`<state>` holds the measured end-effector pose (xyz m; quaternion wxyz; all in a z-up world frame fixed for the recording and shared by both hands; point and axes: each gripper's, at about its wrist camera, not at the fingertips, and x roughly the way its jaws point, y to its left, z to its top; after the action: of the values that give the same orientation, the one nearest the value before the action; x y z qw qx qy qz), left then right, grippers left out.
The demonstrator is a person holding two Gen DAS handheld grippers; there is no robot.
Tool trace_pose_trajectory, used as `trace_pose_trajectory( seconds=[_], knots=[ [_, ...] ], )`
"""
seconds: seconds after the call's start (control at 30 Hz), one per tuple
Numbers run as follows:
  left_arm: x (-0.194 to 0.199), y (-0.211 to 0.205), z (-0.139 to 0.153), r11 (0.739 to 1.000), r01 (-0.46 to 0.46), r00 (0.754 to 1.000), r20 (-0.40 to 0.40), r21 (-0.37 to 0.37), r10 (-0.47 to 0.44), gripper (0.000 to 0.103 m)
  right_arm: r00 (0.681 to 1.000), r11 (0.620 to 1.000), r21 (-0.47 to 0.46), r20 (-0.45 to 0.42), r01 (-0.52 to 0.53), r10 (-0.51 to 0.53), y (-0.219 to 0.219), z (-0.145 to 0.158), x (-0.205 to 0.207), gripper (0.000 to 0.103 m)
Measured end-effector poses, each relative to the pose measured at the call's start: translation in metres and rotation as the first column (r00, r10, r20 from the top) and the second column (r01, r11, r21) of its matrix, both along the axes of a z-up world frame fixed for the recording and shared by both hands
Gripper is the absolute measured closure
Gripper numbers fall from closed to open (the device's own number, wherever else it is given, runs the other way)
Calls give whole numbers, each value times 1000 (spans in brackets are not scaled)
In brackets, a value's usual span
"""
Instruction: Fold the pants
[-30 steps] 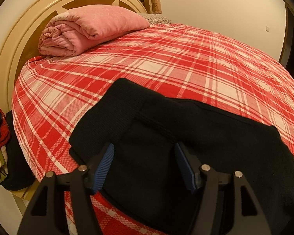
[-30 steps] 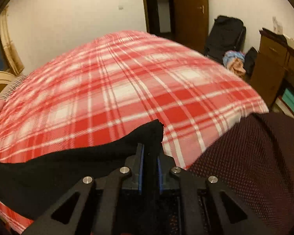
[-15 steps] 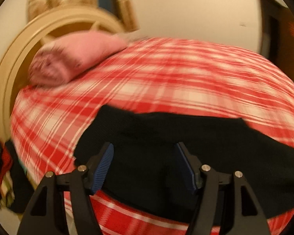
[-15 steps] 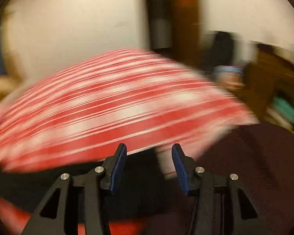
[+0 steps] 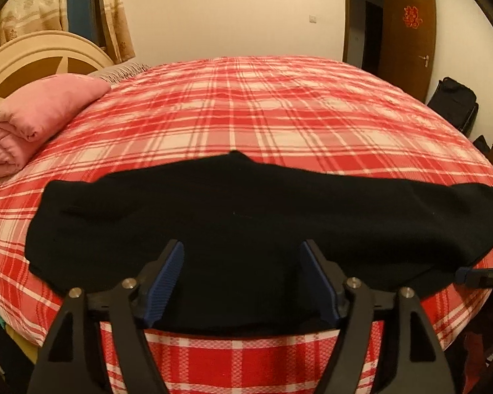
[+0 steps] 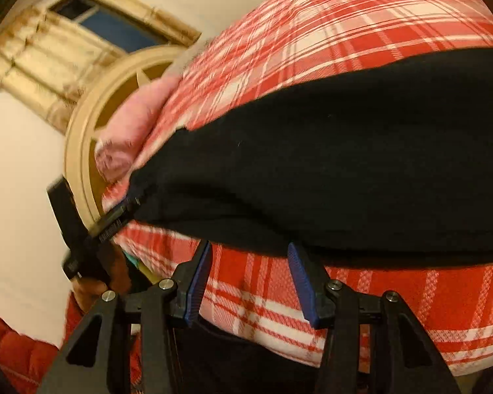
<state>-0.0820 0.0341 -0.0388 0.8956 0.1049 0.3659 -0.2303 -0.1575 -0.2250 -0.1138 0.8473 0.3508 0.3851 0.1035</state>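
Pants (image 5: 246, 216), black, lie in a long band across the near edge of the bed (image 5: 279, 108), on its red plaid cover. Left gripper (image 5: 243, 282): jaws just opened wider, cloth below and between them, pads not pressing it. Right gripper (image 6: 249, 282): jaws part open over the bed's side, nothing held. Pink blanket (image 5: 39, 115) folded by the headboard (image 5: 33, 52).

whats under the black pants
The black pants lie flat on the red plaid bedspread, which shows all around them. Anything between pants and bedspread is covered.
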Motion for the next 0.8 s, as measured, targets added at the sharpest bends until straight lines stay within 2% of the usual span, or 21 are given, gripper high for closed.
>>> trace_pose_trajectory(
  seconds=[0.13,0.3,0.37,0.43,0.5,0.57,0.63,0.7,0.8],
  knots=[
    [3,3,-6,1000,-23,1000,-20,11,23,27,994,992,-73,17,104,-103,-20,9,-9,53],
    [11,15,-8,997,-77,995,-64,-29,75,27,969,969,-37,39,244,-242,-45,9,-17,53],
    [13,21,-6,994,-100,992,-80,-50,96,26,956,958,13,64,288,-288,-47,7,-22,53],
    [15,25,-6,991,-113,990,-97,-69,106,26,964,965,58,64,256,-259,-42,1,-17,53],
    [16,26,-7,990,-123,988,-108,-75,114,26,977,980,33,74,198,-200,-31,4,-9,53],
    [16,26,-7,989,-125,987,-115,-77,115,26,991,993,60,88,99,-104,-20,7,-2,53],
    [16,25,-7,989,-123,987,-114,-79,114,26,995,996,73,76,58,-63,-15,4,3,53],
    [17,25,-6,989,-125,987,-108,-80,116,26,994,995,56,73,80,-84,-15,2,7,53],
    [20,29,-3,986,-144,986,-95,-81,136,26,980,983,64,98,169,-175,-26,9,8,53]
  ],
)
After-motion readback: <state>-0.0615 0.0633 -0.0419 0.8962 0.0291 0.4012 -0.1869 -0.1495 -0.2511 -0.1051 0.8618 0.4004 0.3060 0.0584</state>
